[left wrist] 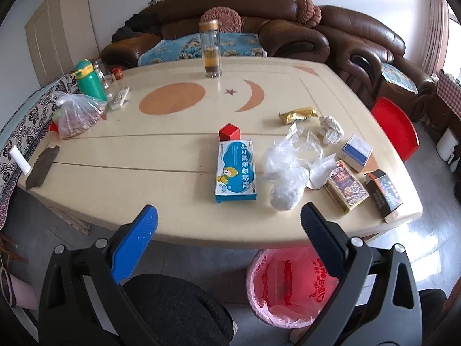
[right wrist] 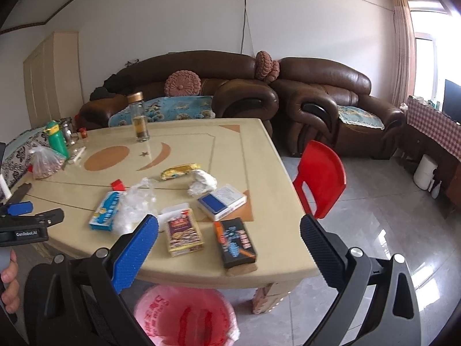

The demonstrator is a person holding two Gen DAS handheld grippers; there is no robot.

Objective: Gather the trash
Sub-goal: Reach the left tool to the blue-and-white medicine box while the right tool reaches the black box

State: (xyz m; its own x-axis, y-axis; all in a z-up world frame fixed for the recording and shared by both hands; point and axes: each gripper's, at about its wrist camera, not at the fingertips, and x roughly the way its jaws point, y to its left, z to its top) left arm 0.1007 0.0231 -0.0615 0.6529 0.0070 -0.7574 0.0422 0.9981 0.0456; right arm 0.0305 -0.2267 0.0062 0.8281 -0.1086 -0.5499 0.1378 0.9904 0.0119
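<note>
Trash lies on the cream table point(left wrist: 115, 173): a blue medicine box point(left wrist: 235, 171), a small red box point(left wrist: 229, 132), crumpled clear plastic point(left wrist: 283, 173), a gold wrapper point(left wrist: 298, 114), a crumpled tissue point(left wrist: 331, 129), a white-blue box point(left wrist: 355, 151), a patterned box point(left wrist: 347, 189) and a black box point(left wrist: 384, 191). A bin with a pink bag point(left wrist: 288, 285) stands under the near edge. My left gripper point(left wrist: 229, 222) is open and empty above the near edge. My right gripper point(right wrist: 229, 230) is open and empty, over the patterned box point(right wrist: 184, 232) and black box point(right wrist: 237, 242). The left gripper shows at the far left of the right wrist view point(right wrist: 28, 216).
A glass bottle point(left wrist: 211, 49), a green bottle point(left wrist: 88, 79), a bag of food point(left wrist: 76, 114) and a remote point(left wrist: 120, 98) stand at the table's far and left side. A red chair point(right wrist: 321, 178) is at the right edge. Brown sofas point(right wrist: 331, 101) stand behind.
</note>
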